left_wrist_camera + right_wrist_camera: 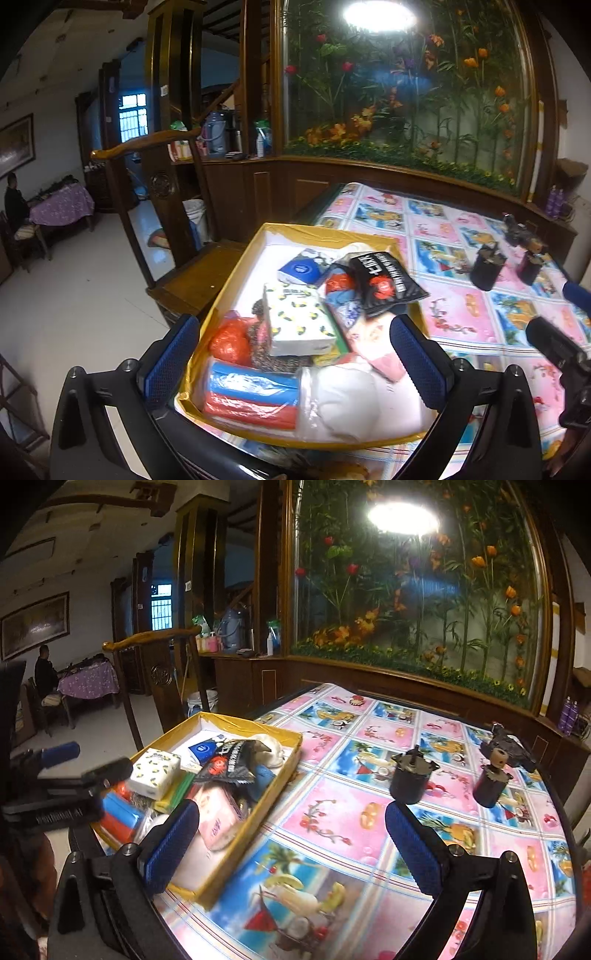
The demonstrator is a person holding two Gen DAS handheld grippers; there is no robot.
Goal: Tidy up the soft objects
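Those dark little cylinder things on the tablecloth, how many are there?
2: one dark cylinder nearer the yellow box, the second cylinder toward the table's right edge. Neither looks hidden.

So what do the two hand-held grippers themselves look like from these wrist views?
Both match. The left hand-held gripper has a glossy black frame that forks into two arms, with round silver bolts at the joints. Each finger carries a blue pad with a fine dotted texture. The right hand-held gripper has the same black frame, bolts and blue pads. No cables or sleeves show.
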